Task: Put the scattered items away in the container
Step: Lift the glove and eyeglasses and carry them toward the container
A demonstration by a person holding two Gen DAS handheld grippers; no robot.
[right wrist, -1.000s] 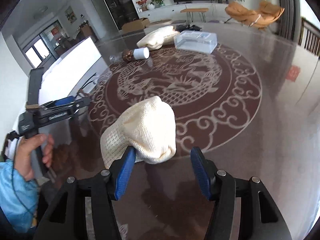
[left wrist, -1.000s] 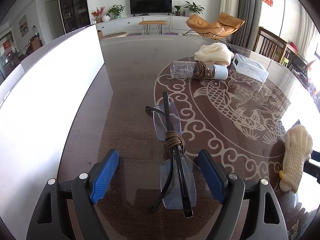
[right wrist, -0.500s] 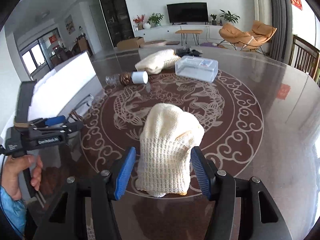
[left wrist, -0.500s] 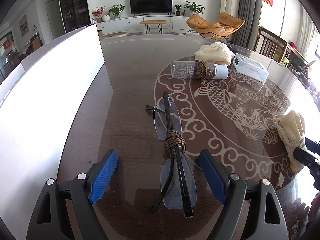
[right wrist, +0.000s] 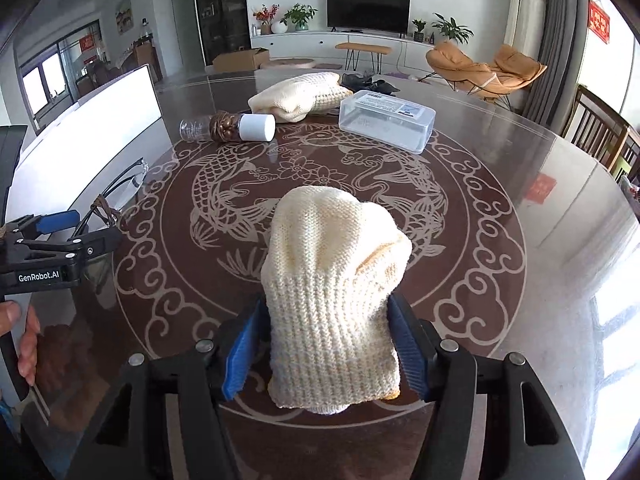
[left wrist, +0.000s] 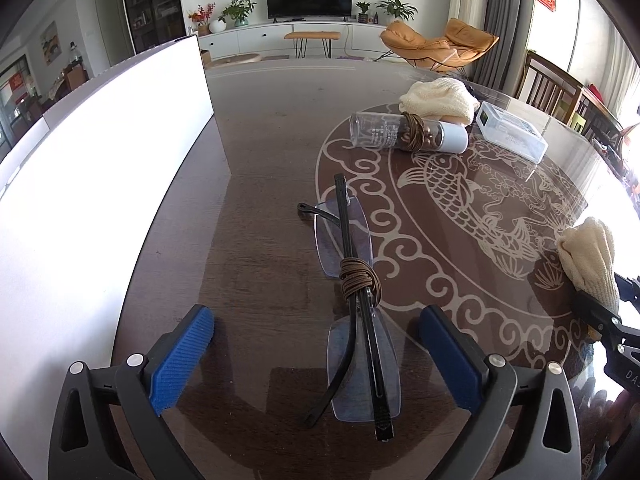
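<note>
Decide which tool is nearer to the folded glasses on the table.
Left. The left tool sits open astride the glasses. The right tool is off to their side, around a cream knitted glove.

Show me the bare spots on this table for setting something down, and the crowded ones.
Free: the plain brown strip between the white upright panel and the folded rimless glasses; the wide right side of the patterned glass table past the clear plastic box. Crowded: the far cluster of box, lying white-capped bottle and cream knitted cloth.
</note>
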